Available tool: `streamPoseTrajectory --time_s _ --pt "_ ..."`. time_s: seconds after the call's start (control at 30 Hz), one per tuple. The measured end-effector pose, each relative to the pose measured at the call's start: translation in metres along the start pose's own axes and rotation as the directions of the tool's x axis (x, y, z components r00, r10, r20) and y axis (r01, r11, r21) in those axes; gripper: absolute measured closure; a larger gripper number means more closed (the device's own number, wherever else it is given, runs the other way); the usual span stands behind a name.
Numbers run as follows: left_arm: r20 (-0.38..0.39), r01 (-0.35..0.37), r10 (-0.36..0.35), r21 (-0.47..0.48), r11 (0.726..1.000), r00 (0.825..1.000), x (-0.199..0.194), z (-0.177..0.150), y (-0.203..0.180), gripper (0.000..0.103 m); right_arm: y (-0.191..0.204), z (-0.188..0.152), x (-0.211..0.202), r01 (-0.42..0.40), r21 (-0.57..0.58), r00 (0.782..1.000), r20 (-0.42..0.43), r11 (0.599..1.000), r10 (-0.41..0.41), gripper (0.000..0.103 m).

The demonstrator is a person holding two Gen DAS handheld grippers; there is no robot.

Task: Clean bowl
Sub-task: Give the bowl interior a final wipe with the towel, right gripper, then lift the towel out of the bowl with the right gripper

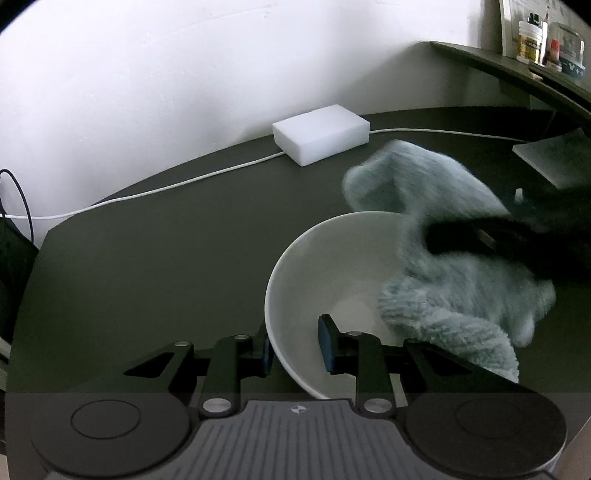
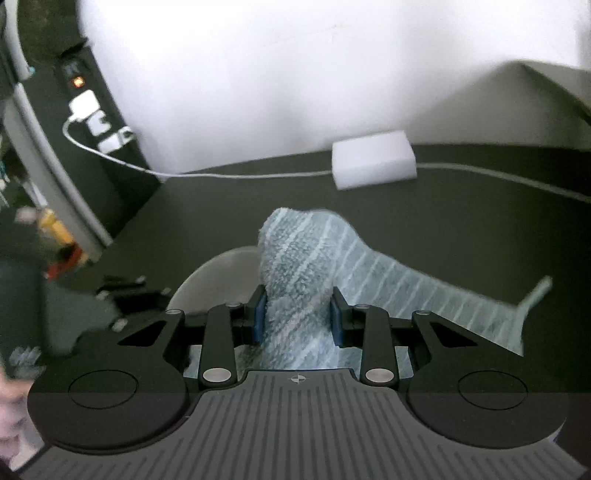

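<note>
A white bowl (image 1: 325,266) stands on the dark table (image 1: 166,258). My left gripper (image 1: 295,347) straddles its near rim, one finger outside the wall and one inside, and holds it. A fluffy light-blue cloth (image 1: 443,288) hangs over the bowl's right side and reaches inside. The right gripper (image 1: 480,240) shows there as a dark blur on the cloth. In the right wrist view my right gripper (image 2: 297,317) is shut on the striped blue cloth (image 2: 299,258), which bulges up between the pads. The cloth hides most of the bowl (image 2: 218,273) behind it.
A white sponge block (image 1: 321,133) lies by the wall, with a white cable (image 1: 184,182) running along the table's back edge. A shelf (image 1: 517,70) at the far right carries jars (image 1: 530,35). Chargers sit in a power strip (image 2: 92,114) at the left.
</note>
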State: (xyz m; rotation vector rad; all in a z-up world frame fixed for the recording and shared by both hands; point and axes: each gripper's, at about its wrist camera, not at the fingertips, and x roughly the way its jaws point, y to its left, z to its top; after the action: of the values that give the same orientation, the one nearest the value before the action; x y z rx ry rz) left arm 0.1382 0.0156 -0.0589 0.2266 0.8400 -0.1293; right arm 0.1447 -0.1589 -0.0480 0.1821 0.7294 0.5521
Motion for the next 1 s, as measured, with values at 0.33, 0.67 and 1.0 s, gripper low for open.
streamPoseTrajectory --time_s 0.33,0.67,1.0 --pt "0.011 -0.026 0.026 -0.044 0.999 1.000 0.001 -0.001 -0.002 0.076 0.017 0.008 -0.047 0.238 -0.163 0.960 0.188 0.957 -0.207 0.069" --pt "0.030 -0.081 0.083 -0.080 0.994 0.996 0.009 0.009 -0.004 0.073 0.012 -0.011 -0.026 0.353 -0.454 0.934 0.118 0.818 -0.337 0.069" --pt "0.005 -0.112 0.113 -0.099 0.989 0.994 0.009 0.008 -0.002 0.067 0.013 -0.004 0.022 0.119 -0.486 0.981 -0.076 0.866 -0.178 0.049"
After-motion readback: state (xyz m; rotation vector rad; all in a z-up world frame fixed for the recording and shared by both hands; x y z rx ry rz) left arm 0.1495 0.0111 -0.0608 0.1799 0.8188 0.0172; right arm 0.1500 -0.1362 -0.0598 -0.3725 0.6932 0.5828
